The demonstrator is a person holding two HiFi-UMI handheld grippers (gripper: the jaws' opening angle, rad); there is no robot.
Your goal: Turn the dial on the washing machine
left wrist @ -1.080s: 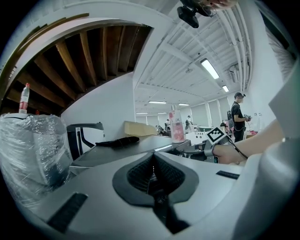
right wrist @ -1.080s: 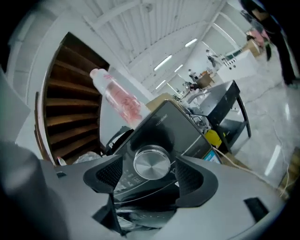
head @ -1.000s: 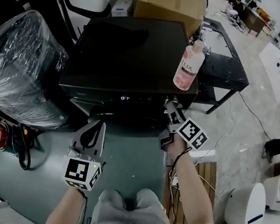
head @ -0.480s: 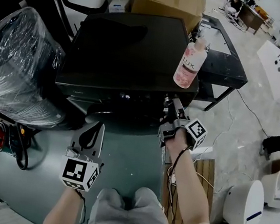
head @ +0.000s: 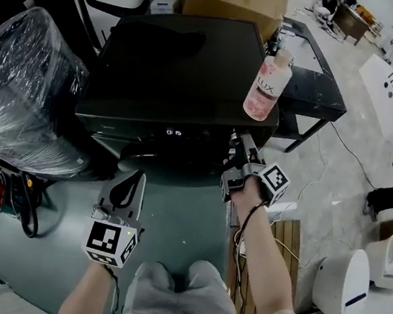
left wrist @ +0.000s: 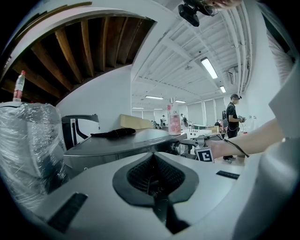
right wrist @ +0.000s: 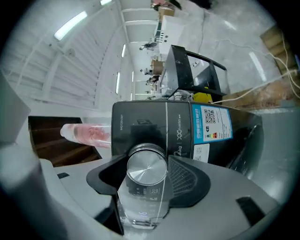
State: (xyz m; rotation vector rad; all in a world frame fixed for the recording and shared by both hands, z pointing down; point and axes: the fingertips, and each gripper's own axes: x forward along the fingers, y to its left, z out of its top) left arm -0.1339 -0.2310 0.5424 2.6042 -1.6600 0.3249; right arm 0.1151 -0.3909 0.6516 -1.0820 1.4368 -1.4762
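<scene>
Brushed-metal dial [right wrist: 146, 169] at right end of washing machine [head: 179, 70] front, between jaws of right claw [head: 242, 157]: wide, closing, pads just beside rim (no firm grip yet). Left claw [head: 125, 192] pinched together, empty. Turning apparently still to do.

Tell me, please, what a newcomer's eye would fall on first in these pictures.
The black washing machine fills the middle, with a pink bottle standing on its right front corner. At its front, the right gripper has its jaws closing around the shiny metal dial; the left gripper hangs lower, empty.
</scene>
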